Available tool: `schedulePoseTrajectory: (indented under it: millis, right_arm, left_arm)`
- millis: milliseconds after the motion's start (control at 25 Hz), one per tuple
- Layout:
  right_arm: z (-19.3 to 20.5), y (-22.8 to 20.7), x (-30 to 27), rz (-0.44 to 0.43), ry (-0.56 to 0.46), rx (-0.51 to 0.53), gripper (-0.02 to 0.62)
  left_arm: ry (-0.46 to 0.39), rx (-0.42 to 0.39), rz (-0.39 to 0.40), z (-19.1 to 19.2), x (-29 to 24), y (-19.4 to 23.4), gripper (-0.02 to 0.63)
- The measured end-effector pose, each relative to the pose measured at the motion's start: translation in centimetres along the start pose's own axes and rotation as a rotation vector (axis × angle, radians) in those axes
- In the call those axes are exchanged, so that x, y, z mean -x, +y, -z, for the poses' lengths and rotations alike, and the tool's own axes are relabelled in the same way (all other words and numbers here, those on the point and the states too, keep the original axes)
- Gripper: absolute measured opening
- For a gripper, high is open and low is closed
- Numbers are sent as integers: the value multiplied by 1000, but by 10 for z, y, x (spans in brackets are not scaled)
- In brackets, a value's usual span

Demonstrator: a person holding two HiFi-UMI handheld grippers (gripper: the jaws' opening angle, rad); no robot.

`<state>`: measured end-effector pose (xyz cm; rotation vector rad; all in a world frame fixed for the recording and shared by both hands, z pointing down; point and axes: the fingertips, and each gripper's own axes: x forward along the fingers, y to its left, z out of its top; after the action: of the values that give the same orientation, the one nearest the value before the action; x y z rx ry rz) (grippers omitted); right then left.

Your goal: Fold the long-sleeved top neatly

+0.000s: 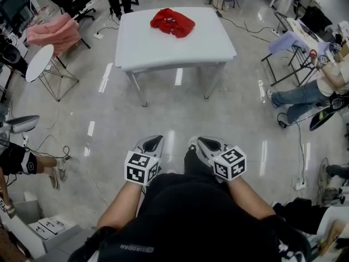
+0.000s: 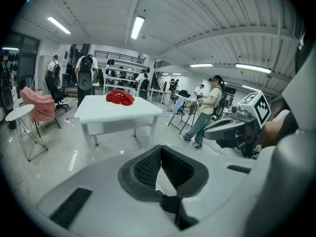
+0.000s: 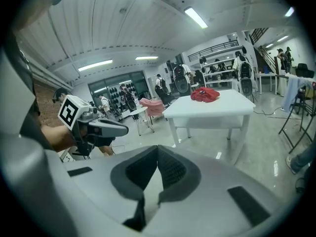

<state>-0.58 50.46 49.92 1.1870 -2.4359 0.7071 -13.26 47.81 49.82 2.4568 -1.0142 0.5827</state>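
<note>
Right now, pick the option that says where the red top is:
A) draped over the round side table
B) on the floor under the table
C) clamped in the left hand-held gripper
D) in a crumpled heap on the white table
D: the red top lies bunched up on the white table, while the left hand-held gripper and the right hand-held gripper are both shut, empty and well short of the table.

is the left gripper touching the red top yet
Apart. The head view shows the left gripper, shut and empty, close to the person, with a stretch of floor between it and the white table where the red top lies.
</note>
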Motion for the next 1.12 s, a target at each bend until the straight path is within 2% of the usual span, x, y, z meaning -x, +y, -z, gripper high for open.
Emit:
schedulePoseTrajectory:
  millis: [280, 760, 1120]
  right_arm:
    - [-16, -37, -24, -15, 12, -36, 5]
    - [-124, -125, -75, -63, -79, 34, 5]
    - [-152, -165, -95, -133, -78, 56, 5]
  left_arm:
    - [64, 20, -23, -6, -30, 22, 5]
    - [-22, -70, -63, -132, -112, 61, 5]
    - [1, -49, -102, -151, -155, 67, 5]
